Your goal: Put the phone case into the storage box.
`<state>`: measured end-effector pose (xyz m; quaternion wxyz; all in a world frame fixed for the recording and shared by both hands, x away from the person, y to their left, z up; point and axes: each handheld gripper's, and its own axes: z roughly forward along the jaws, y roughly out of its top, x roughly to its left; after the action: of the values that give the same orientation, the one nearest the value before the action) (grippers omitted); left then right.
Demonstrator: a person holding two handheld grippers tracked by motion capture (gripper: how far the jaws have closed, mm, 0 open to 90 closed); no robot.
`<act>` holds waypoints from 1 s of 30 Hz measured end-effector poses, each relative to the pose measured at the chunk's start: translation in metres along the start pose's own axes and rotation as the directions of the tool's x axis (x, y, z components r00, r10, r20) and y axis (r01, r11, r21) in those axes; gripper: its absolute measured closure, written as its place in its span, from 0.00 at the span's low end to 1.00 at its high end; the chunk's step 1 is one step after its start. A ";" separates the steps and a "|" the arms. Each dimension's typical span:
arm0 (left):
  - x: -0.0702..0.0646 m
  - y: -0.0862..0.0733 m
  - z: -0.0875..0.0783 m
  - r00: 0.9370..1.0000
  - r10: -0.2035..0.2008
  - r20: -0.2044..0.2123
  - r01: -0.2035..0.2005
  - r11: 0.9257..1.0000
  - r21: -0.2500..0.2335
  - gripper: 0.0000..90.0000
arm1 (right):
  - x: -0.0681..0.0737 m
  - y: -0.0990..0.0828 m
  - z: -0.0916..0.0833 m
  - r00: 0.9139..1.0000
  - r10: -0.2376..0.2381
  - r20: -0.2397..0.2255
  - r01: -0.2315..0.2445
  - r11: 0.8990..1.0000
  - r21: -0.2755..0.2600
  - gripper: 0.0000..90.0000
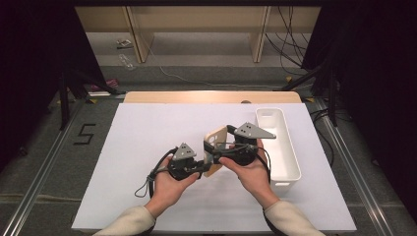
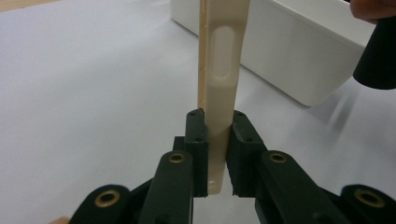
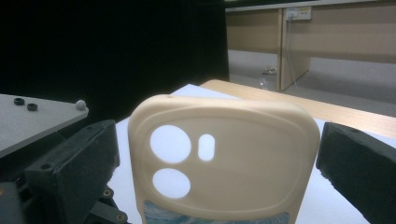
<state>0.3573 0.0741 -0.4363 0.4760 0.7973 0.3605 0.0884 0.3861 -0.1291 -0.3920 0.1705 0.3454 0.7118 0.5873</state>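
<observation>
High view: the case [image 1: 217, 147] stands on edge between the left hand-held gripper [image 1: 204, 162] and the right hand-held gripper [image 1: 227, 142], above the worktop [image 1: 147, 142], its long axis running away from the person. Left gripper view: both jaws clamp the case's thin edge [image 2: 219, 116]; its length points ahead, toward the bin [image 2: 299, 51]. Right gripper view: the case [image 3: 224, 163] sits between spread jaws, apart from both, camera holes uppermost.

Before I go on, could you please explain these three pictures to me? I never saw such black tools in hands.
A person holds a hand tool with two black jaws in each hand. One picture looks down on the white table; each other picture comes from a camera on one tool. The left gripper is shut on the thin edge of a cream phone case. The right gripper stands open, one jaw at either side of the case, not touching. A white bin lies beside them.
</observation>
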 end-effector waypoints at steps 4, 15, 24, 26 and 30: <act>-0.001 0.000 0.000 1.000 0.002 0.001 -0.002 1.000 -0.002 0.89 | 0.001 -0.001 0.001 1.000 -0.001 0.000 0.001 1.000 0.004 0.00; -0.004 0.000 0.001 1.000 0.006 0.008 -0.006 1.000 -0.005 0.89 | 0.000 -0.001 0.000 1.000 -0.002 0.012 0.002 1.000 0.006 0.02; -0.005 0.000 0.001 1.000 0.011 0.015 -0.011 1.000 -0.004 0.89 | -0.001 -0.003 0.001 1.000 -0.007 0.017 0.007 1.000 0.007 0.07; -0.005 -0.001 0.001 1.000 0.012 0.016 -0.012 1.000 -0.003 0.88 | -0.001 -0.003 0.001 1.000 -0.008 0.013 0.008 1.000 0.006 0.09; -0.005 -0.001 0.002 1.000 0.012 0.015 -0.012 1.000 -0.004 0.88 | 0.000 -0.004 0.000 1.000 -0.009 0.013 0.009 1.000 0.006 0.11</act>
<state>0.3543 0.0702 -0.4370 0.4799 0.7990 0.3520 0.0859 0.3853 -0.1291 -0.3958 0.1767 0.3463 0.7139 0.5824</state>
